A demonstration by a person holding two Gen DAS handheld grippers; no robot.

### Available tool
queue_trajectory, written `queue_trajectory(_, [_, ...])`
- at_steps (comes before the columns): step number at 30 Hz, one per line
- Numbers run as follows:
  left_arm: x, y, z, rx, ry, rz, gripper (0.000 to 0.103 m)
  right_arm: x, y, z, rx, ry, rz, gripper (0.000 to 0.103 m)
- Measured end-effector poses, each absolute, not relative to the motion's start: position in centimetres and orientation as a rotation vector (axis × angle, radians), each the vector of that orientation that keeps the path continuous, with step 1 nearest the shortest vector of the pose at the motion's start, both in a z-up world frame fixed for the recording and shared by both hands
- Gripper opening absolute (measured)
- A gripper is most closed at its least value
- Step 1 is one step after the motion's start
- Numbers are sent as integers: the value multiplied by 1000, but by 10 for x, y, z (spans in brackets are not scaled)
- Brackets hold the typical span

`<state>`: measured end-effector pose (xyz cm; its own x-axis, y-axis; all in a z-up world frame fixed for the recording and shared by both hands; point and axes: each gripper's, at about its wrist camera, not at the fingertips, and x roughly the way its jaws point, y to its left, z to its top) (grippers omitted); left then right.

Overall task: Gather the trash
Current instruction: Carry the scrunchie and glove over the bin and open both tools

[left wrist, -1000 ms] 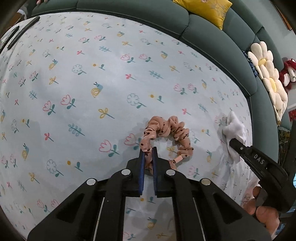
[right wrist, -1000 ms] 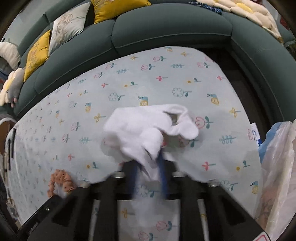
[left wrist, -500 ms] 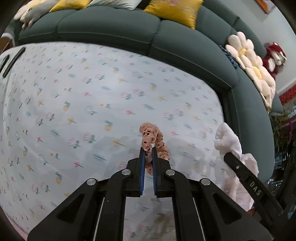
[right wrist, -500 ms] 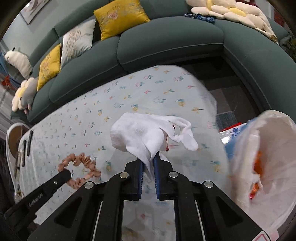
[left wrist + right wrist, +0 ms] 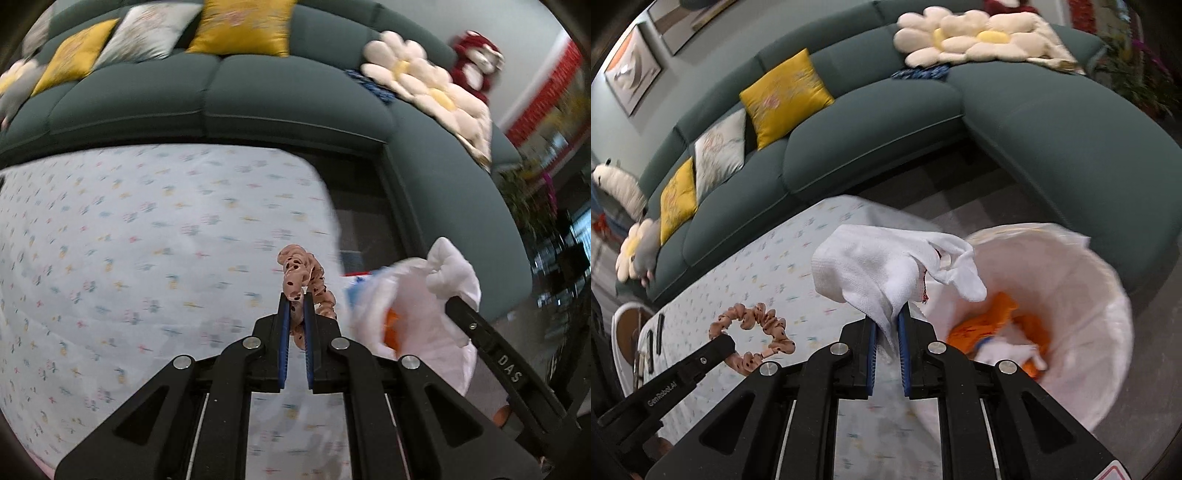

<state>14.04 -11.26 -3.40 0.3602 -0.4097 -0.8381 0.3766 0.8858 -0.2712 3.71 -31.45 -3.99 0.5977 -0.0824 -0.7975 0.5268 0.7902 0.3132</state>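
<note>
My left gripper (image 5: 296, 302) is shut on a pink dotted scrunchie (image 5: 301, 271), which hangs in the air above the flowered tablecloth (image 5: 129, 258). The same scrunchie (image 5: 753, 325) shows at the lower left of the right wrist view, at the tip of the left gripper (image 5: 722, 341). My right gripper (image 5: 887, 321) is shut on a crumpled white tissue (image 5: 879, 266), held up at the near rim of a trash bin lined with a white bag (image 5: 1082, 295). Orange and white scraps (image 5: 1001, 328) lie inside the bin. In the left wrist view the tissue (image 5: 452, 271) hangs over the bin bag (image 5: 373, 306).
A dark green curved sofa (image 5: 871, 122) wraps around the table, with yellow cushions (image 5: 785, 94) and a flower-shaped pillow (image 5: 967, 37). A red plush toy (image 5: 476, 59) sits on its back. The bin stands on the floor just past the table's right edge. Dark slim objects (image 5: 655, 338) lie at the table's far left.
Both grippers have risen off the table and swung right. The scrunchie and the tissue went with them, and the bin has come into view under the tissue.
</note>
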Motion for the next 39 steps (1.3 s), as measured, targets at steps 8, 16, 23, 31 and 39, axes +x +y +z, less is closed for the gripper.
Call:
queue_trajectory(8, [96,-183,-17,37,1058,-680,7,-13,-360,-32,608,812,-453,10])
queue_trajectory(16, [73,-220,-17,52,1079,-747,13,-44,-381,-29,641,776,-494,10])
queue_trajectory(23, [68,-228,-14,49,1064,-722,36,-54,-387,-28,650,762,-498,11])
queue_trajectory(31, [70,-222,-16,73,1054,-691,36,-50,-382,-26,652,748,-490,16])
queue_trajectory(39, [70,-213,-17,74,1049,-667,43,-50,-378,-22,636,745,-485,31])
